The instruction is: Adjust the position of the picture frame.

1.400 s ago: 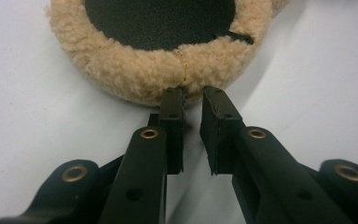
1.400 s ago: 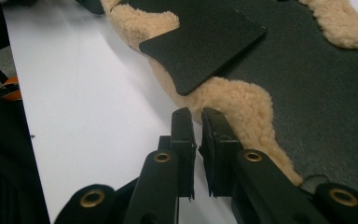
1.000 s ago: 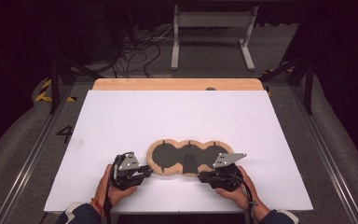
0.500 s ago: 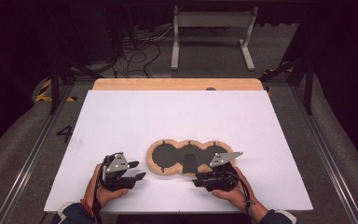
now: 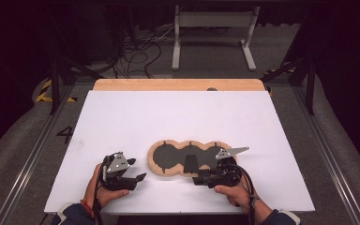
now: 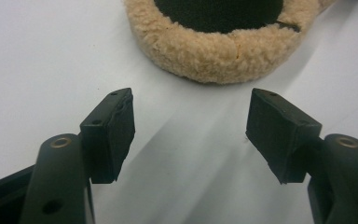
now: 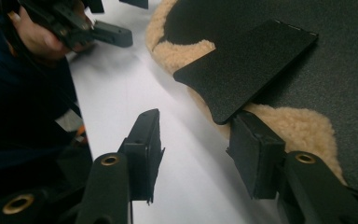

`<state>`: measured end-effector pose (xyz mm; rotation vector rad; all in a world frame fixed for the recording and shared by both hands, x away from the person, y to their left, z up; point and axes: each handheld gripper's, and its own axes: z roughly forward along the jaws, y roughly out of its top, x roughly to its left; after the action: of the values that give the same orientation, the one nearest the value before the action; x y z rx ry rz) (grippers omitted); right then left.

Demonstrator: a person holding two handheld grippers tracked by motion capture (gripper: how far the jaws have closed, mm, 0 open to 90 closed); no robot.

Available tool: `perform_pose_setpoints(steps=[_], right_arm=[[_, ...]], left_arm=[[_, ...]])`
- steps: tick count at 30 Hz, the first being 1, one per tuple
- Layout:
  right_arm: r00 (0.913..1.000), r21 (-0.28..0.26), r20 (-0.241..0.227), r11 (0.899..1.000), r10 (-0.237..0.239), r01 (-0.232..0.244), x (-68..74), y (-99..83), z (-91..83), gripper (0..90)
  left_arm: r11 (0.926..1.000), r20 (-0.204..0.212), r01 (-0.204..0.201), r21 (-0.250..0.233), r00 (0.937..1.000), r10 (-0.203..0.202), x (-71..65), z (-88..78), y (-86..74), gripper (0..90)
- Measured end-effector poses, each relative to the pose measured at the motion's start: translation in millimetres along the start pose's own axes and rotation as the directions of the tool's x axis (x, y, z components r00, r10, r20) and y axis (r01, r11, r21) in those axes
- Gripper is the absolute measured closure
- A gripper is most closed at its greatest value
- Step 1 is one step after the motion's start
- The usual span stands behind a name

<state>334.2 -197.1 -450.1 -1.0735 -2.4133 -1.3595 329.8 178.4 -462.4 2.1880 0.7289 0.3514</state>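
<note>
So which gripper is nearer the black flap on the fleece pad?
Right. The right gripper sits beside the black flap; the left gripper is off the fleece pad's left end.

Tan fleece pad (image 5: 187, 159), black centre, lying flat

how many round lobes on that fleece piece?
3 on the fleece piece: left lobe nearest the left tool, middle lobe, right lobe partly behind the right tool.

Bright tabletop, dark surroundings, soft shadows
</note>
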Motion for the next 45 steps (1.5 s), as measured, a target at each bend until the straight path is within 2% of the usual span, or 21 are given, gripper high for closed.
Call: perform_pose_setpoints(steps=[4,5,10,13,14,18,22,24,28,29,30,32,34,36,37,39,40,41,42,44,45], right_arm=[[0.9967,-0.011,-0.045,0.998,0.068,-0.068,-3.2,2.1,-0.2,49.1],[0.9967,-0.011,-0.045,0.998,0.068,-0.068,-3.2,2.1,-0.2,49.1],[0.9884,-0.026,-0.06,0.99,0.139,-0.141,-5.9,5.2,0.0,50.8],[0.9733,-0.033,-0.077,0.975,0.216,-0.219,-9.3,6.4,-1.0,51.4],[0.9733,-0.033,-0.077,0.975,0.216,-0.219,-9.3,6.4,-1.0,51.4],[0.9529,-0.037,-0.099,0.956,0.287,-0.291,-13.3,6.4,-1.7,54.3],[0.9263,-0.061,-0.103,0.927,0.363,-0.37,-17.1,7.0,-0.2,59.9],[0.9265,-0.062,-0.104,0.927,0.362,-0.369,-18.0,7.3,0.5,60.3],[0.9195,-0.073,-0.112,0.92,0.377,-0.386,-19.2,9.5,6.5,61.0],[0.9102,-0.075,-0.122,0.911,0.396,-0.406,-20.5,10.2,8.5,59.5],[0.9054,-0.076,-0.127,0.906,0.405,-0.416,-21.6,10.8,10.4,58.7],[0.8984,-0.068,-0.131,0.9,0.419,-0.43,-22.1,11.8,11.5,58.6],[0.8963,-0.07,-0.134,0.898,0.423,-0.434,-22.6,10.7,10.6,59.1],[0.8855,-0.08,-0.137,0.886,0.444,-0.457,-24.0,10.0,8.2,58.1],[0.8824,-0.08,-0.14,0.883,0.449,-0.462,-24.2,10.1,7.8,57.0],[0.8857,-0.084,-0.127,0.885,0.446,-0.458,-23.6,10.7,6.6,57.9],[0.8804,-0.091,-0.128,0.878,0.457,-0.469,-23.8,10.4,6.7,58.1],[0.883,-0.091,-0.127,0.881,0.452,-0.464,-24.7,10.0,6.8,58.2],[0.8792,-0.093,-0.132,0.877,0.458,-0.471,-24.9,10.1,6.9,58.2],[0.8774,-0.099,-0.131,0.875,0.461,-0.475,-24.8,9.7,7.9,58.2],[0.8746,-0.101,-0.136,0.872,0.465,-0.48,-25.1,9.1,8.2,58.6]], left_arm=[[1.0,-0.002,0.005,0.003,1.0,-0.005,-0.1,0.2,0.0,29.8],[1.0,-0.005,0.002,0.004,1.0,-0.002,-0.3,0.4,0.2,29.8],[1.0,-0.004,0.002,-0.008,1.0,-0.002,-1.2,0.9,1.5,27.9],[0.9999,-0.013,0.011,-0.002,0.9999,-0.011,-1.0,0.8,1.7,26.4],[0.9999,-0.013,0.011,-0.002,0.9999,-0.011,-1.0,0.8,1.7,26.0],[0.9999,-0.012,0.013,-0.003,0.9999,-0.013,-0.7,1.8,2.5,25.9],[0.9999,-0.002,0.009,-0.008,1.0,-0.009,-0.6,6.4,6.6,24.7],[0.9998,0.0,0.015,-0.011,0.9999,-0.015,-0.7,7.8,7.5,24.7],[0.9999,0.012,0.014,-0.009,0.9998,-0.014,0.3,13.2,11.4,23.8],[0.9999,0.015,0.013,-0.011,0.9998,-0.013,1.7,13.5,12.0,23.8],[0.9997,0.015,0.021,-0.013,0.9997,-0.021,2.7,13.6,12.5,23.8],[0.999,0.023,0.038,-0.022,0.999,-0.037,5.5,13.5,13.4,23.1],[0.9987,0.027,0.042,-0.028,0.9988,-0.042,8.3,13.5,14.5,23.2],[0.9972,0.051,0.064,-0.038,0.9967,-0.062,9.6,13.6,15.7,23.1],[0.9967,0.062,0.067,-0.045,0.996,-0.064,10.5,13.2,16.6,23.1],[0.9966,0.069,0.068,-0.046,0.9955,-0.064,11.0,14.0,18.4,23.3],[0.9967,0.065,0.068,-0.045,0.9958,-0.065,10.8,14.7,18.8,23.2],[0.9975,0.066,0.06,-0.038,0.9962,-0.057,11.8,15.6,19.1,23.2],[0.9975,0.064,0.064,-0.03,0.996,-0.062,11.9,16.8,19.3,23.2],[0.9965,0.097,0.078,-0.029,0.9925,-0.075,13.4,20.0,19.8,22.9],[0.9977,0.104,0.065,-0.022,0.9927,-0.062,14.6,21.4,20.4,22.3]])
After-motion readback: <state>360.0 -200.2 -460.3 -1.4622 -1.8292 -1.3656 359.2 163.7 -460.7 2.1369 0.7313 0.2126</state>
